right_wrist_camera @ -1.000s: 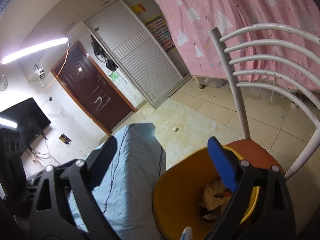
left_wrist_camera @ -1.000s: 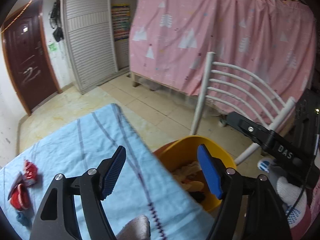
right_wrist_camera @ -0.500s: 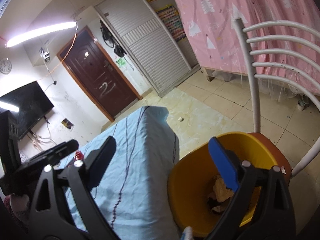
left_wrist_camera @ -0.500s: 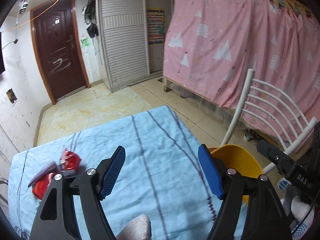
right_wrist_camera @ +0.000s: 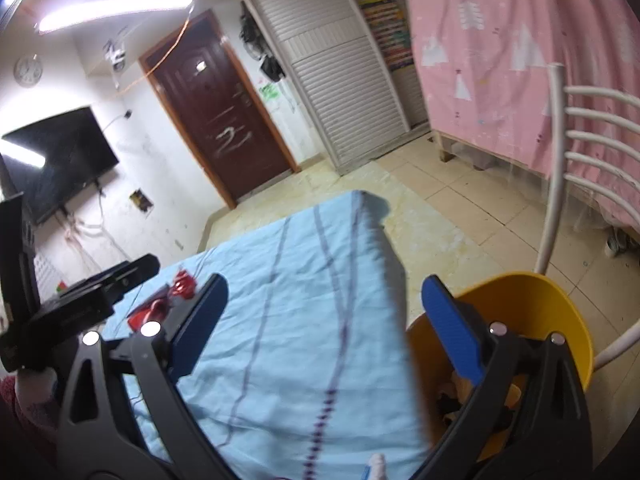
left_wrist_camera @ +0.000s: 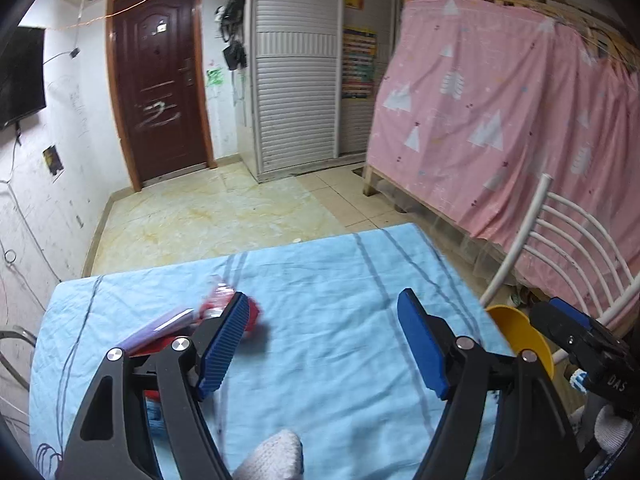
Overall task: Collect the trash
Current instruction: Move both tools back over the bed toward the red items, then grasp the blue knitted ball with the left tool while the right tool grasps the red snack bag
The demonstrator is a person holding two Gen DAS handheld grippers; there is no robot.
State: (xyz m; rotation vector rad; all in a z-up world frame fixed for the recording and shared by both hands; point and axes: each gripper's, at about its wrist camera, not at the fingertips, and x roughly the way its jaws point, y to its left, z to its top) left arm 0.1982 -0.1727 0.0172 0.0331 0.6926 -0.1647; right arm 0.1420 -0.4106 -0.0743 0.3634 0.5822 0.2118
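So both my grippers are up over the table with the light blue cloth [left_wrist_camera: 340,344] right now. My left gripper [left_wrist_camera: 320,340] has its blue pads wide apart with nothing between them, just cloth showing in the gap. My right gripper [right_wrist_camera: 320,332] has just been opening its jaws further and they're spread wide too, nothing pinched in there. The trash still on the table is a little cluster of red wrappers [left_wrist_camera: 224,300] in the lower left of the left wrist view, partly hidden behind my left pad, with a flat purple packet [left_wrist_camera: 160,330] lying beside them; its long axis runs diagonally, low end toward the bottom left, high end toward the middle of the frame. In the right wrist view the same red wrappers [right_wrist_camera: 182,284] sit at the left middle, just past my left gripper's black body. The yellow bin [right_wrist_camera: 536,316] is at the lower right of that view, off the table edge on a white chair [right_wrist_camera: 560,160], with crumpled scraps in the bottom, too blurry to say what they are.
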